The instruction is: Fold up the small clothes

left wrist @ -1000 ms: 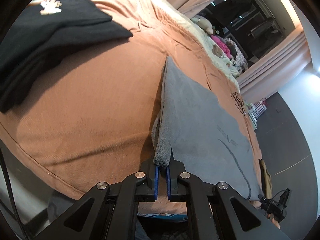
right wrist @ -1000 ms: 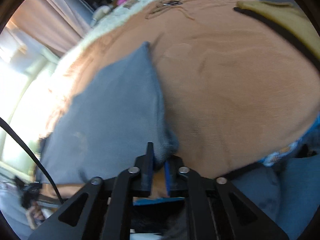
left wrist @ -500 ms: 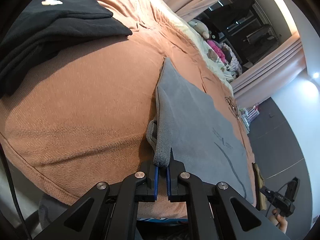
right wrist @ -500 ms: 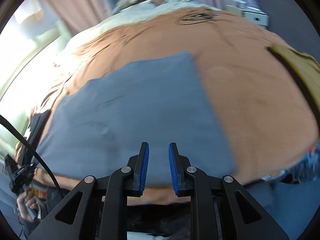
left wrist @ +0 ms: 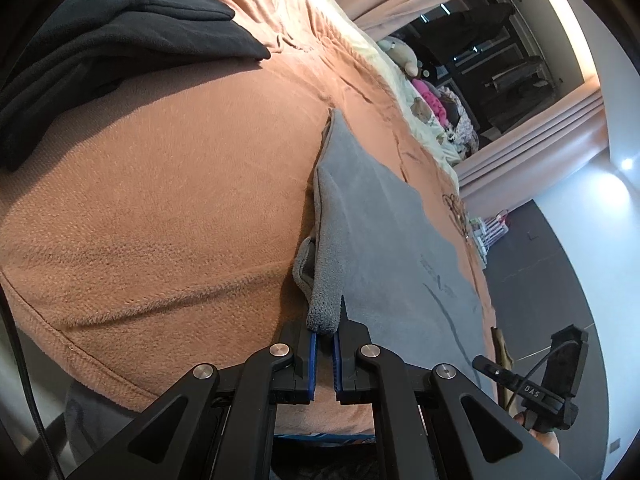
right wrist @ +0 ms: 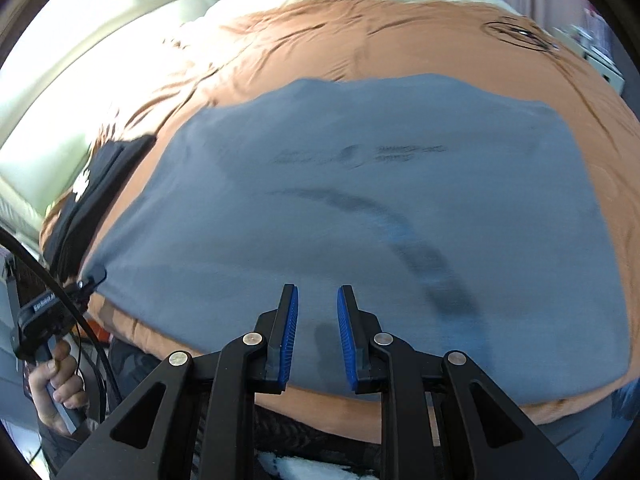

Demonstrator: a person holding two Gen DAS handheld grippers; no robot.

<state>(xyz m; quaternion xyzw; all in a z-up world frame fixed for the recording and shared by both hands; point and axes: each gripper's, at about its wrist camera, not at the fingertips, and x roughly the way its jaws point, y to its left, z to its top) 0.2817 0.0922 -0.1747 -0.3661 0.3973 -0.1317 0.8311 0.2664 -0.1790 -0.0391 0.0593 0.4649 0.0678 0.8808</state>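
A grey garment (right wrist: pixel 360 200) with a dark printed curve lies folded flat on the orange blanket (right wrist: pixel 320 32). In the left wrist view the grey garment (left wrist: pixel 380 232) stretches away to the right, and my left gripper (left wrist: pixel 325 330) is shut on its near left corner, lifting a bunched edge slightly. My right gripper (right wrist: pixel 317 312) is open and empty, hovering over the garment's near edge at the middle. The left gripper also shows in the right wrist view (right wrist: pixel 86 284), at the garment's left corner.
A folded black garment (left wrist: pixel 100 40) with a pale print lies at the far left of the blanket (left wrist: pixel 160 200). Stuffed toys and pillows (left wrist: pixel 432 104) sit at the bed's far end. The bed's near edge runs just below both grippers. Dark floor (left wrist: pixel 560 240) lies to the right.
My right gripper let go of the garment's corner, opened, and swung left over the garment's near edge. My left gripper kept its hold and barely moved.
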